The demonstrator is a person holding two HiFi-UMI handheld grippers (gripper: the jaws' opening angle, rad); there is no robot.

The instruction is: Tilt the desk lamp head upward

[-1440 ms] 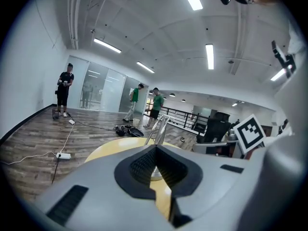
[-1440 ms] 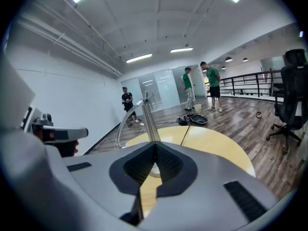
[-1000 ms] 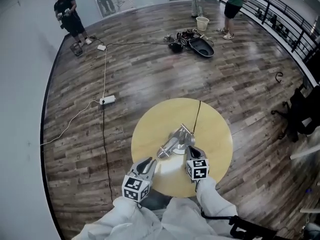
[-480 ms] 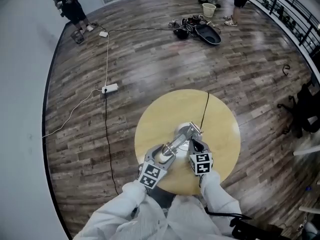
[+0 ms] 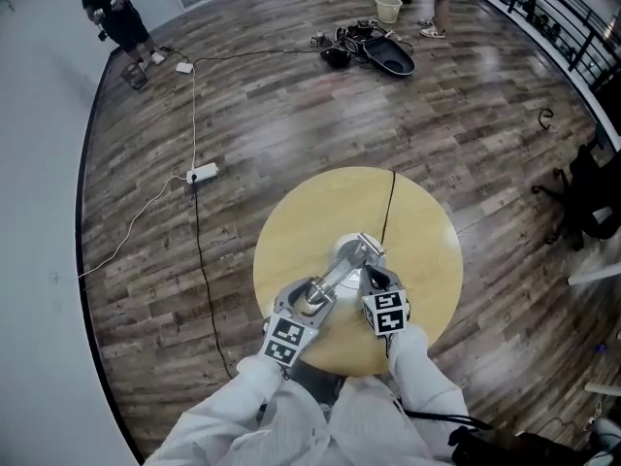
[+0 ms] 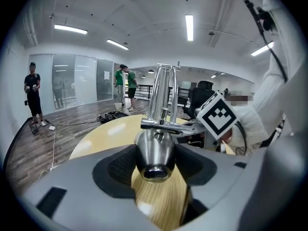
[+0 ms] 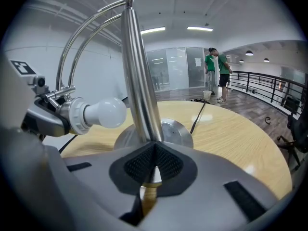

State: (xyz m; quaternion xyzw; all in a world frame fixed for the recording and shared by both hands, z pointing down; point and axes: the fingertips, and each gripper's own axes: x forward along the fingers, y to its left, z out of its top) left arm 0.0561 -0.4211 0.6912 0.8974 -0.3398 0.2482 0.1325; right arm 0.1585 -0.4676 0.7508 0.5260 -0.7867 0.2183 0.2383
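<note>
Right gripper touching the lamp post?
Touching. In the right gripper view, the right gripper pinches the lamp post between its pads.

I am logging plank floor (image 5: 291, 115) spreading across the frame; white wall (image 5: 39, 260) curving down left edge; black railing (image 5: 568, 32) crossing upper right; round table (image 5: 417, 221) standing centre; ceiling strips (image 6: 189, 27) glowing.

Silver lamp (image 5: 336, 274), white bulb (image 7: 103, 112), yellow table (image 5: 419, 229).
</note>
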